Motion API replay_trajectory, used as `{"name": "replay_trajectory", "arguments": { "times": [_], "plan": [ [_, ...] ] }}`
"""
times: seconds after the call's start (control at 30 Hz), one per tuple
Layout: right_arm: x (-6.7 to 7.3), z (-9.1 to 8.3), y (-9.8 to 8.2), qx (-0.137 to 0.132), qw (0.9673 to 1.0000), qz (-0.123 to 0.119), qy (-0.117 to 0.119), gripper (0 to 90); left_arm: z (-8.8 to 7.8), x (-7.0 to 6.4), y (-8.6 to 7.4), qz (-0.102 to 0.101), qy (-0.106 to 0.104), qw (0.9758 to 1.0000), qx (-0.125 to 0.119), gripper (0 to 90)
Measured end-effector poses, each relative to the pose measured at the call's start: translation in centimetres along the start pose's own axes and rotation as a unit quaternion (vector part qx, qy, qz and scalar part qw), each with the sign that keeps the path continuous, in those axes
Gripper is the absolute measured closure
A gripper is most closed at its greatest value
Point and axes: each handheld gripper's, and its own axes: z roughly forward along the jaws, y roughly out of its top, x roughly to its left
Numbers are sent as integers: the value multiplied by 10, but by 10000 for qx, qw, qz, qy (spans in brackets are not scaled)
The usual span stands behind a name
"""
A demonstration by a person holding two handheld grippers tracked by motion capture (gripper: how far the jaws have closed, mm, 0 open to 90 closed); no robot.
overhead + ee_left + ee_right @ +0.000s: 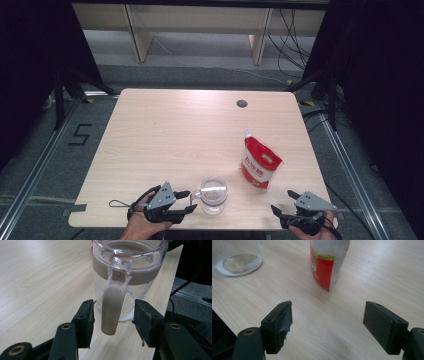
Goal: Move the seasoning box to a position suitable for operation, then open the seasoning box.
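Both grippers sit parted at the near edge of the wooden table (165, 125) — neither one holds anything.

Left gripper (187, 200) points toward the clear glass jar (214, 194), which stands near the front edge of the table; in the left gripper view its jaws straddle the jar's beige handle (113, 307) with a gap on each side, not touching it. A beige band rings the jar below its clear rim. Right gripper (282, 201) rests at the front right corner, jaws spread wide — in the right gripper view the red-and-white pouch (327, 263) stands upright ahead of them, well apart. From the high view, the pouch is just right of the jar, slightly farther back.
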Motion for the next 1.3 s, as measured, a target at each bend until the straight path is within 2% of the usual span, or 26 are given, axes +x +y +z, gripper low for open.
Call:
{"name": "replay_trajectory", "arguments": {
  "times": [0.03,0.07,0.13,0.2,0.23,0.33,0.43,0.47,0.53,0.63,0.77,0.8,0.83,0.87,0.9,0.93,1.0,1.13,1.17,1.27,1.3],
  "plan": [
    [-1,0,0,-23,9999,-95,-60,242,-1,1,0,-4,-34,10000,-7,505],
    [0,-1,0,28,10000,11,-33,242,-1,1,0,-4,-34,10000,-7,501],
    [0,0,0,-3,10000,-41,-63,242,-3,0,1,-77,-25,10000,-17,490],
    [-1,1,0,-17,10000,-83,24,243,-9,-1,6,-189,30,9998,-19,478],
    [0,1,0,-22,10000,-15,21,246,-11,-1,8,-171,8,9998,-37,480],
    [-2,1,-1,-89,9999,-66,35,246,-15,-3,13,-141,51,9998,-111,482],
    [-2,0,-1,-60,10000,-2,4,246,-19,-5,17,-222,77,9996,-132,477],
    [-1,0,-1,-62,10000,-3,21,246,-19,-6,17,-310,89,9994,-158,476],
    [-1,0,0,-93,9999,-103,-29,246,-20,-5,16,-295,114,9995,-65,476],
    [-1,0,0,-100,9999,-84,34,246,-19,-5,15,-393,119,9991,-71,472],
    [-2,1,0,-155,9997,-177,-12,246,-21,-6,18,-375,170,9991,-66,463],
    [-1,1,0,-118,9998,-157,-35,246,-22,-7,19,-429,167,9989,-115,452],
    [0,0,0,-43,10000,-30,11,246,-22,-7,19,-449,150,9988,-144,447],
    [0,0,0,-44,10000,-33,12,246,-23,-6,20,-456,142,9987,-173,440],
    [0,0,0,-48,10000,-37,20,245,-24,-7,21,-547,133,9982,-223,432],
    [0,0,1,-112,9998,-132,14,245,-24,-7,22,-564,98,9980,-269,432],
    [3,0,1,-98,9999,-11,78,245,-27,-6,25,-557,102,9977,-365,446],
    [1,0,1,-116,9998,-123,57,245,-28,-7,28,-533,126,9979,-346,515],
    [0,1,1,-157,9996,-219,41,245,-29,-8,28,-531,155,9979,-333,543],
    [0,1,2,-158,9996,-247,19,245,-30,-8,30,-449,171,9982,-355,619],
    [1,1,2,-110,9997,-188,64,245,-31,-9,32,-424,158,9982,-391,655]
  ]
}}
